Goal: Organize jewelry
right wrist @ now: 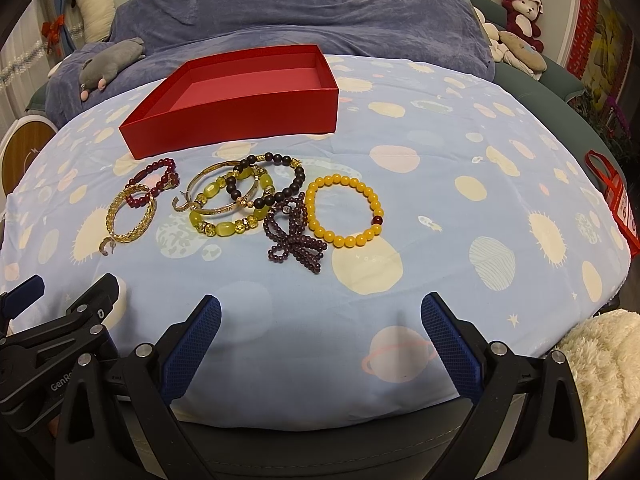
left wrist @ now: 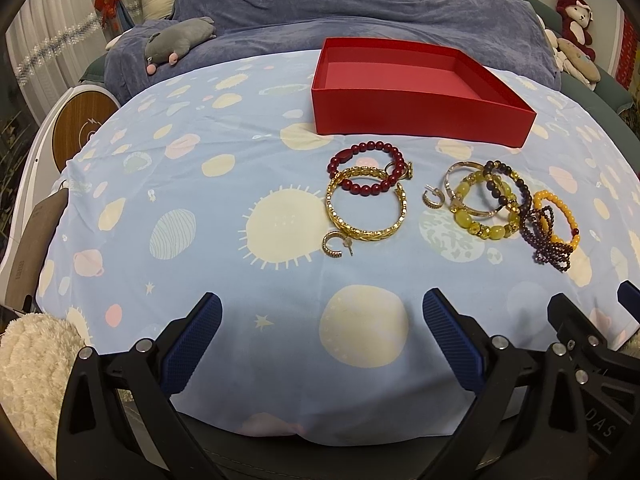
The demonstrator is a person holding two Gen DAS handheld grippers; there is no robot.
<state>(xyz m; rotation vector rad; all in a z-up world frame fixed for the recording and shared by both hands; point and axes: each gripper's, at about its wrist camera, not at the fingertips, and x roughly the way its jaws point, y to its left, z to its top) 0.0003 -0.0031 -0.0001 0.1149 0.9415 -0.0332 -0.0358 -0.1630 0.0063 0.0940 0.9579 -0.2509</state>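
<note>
An empty red box [left wrist: 420,116] [right wrist: 236,120] sits open on the blue patterned cloth. In front of it lie a dark red bead bracelet [left wrist: 370,152] [right wrist: 138,200], a gold bangle [left wrist: 366,236] [right wrist: 132,232], gold hoop earrings [left wrist: 334,250], a thin gold bangle with yellow-green bead bracelet [left wrist: 494,232] [right wrist: 228,226], a dark bead bracelet [right wrist: 298,178], a purple bead strand [left wrist: 550,254] [right wrist: 296,246] and a yellow bead bracelet [right wrist: 344,240]. My left gripper [left wrist: 322,340] and right gripper [right wrist: 320,344] are both open and empty, near the cloth's front edge, well short of the jewelry.
The cloth [left wrist: 200,184] covers a round surface. A purple blanket [left wrist: 360,4] with a grey plush toy [left wrist: 176,40] lies behind. Plush toys [right wrist: 520,12] sit at back right. A fluffy white fabric [right wrist: 600,380] is at the right front, a red bag [right wrist: 616,204] at the right edge.
</note>
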